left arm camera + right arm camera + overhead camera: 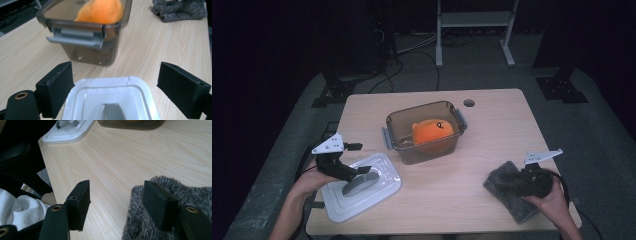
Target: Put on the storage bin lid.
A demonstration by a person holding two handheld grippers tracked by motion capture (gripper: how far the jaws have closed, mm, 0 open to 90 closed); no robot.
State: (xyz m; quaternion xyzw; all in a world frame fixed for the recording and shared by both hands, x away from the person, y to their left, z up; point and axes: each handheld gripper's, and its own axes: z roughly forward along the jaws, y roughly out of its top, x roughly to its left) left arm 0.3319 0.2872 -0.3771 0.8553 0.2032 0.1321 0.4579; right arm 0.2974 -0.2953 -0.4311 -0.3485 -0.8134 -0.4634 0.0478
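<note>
Work in hand: the left gripper [362,172] hangs low over the white lid [362,188], which lies flat on the near left of the table [492,105].
Key relation: the lid sits straight ahead of and below the left fingers [56,87], its near corner between them. The fingers straddle it without touching.
Lid axis: its long side runs from near left to far right, towards the box [424,131].
Lid handle: a grey handle [360,183] lies along its middle.
Left jaws: spread wide, nothing pinched.
Right gripper [512,179]: rests on the grey cloth [512,192] at the near right. Its jaws are spread; one finger [160,203] lies on the cloth, with no pinch to be seen.
Nearer hand: the left, by far; the right is well apart from the lid.
Box: clear, open, mid-table, just beyond the lid, with an orange plush toy [432,132] inside.
Count: one lid, one box, one toy, one cloth, two grippers.
</note>
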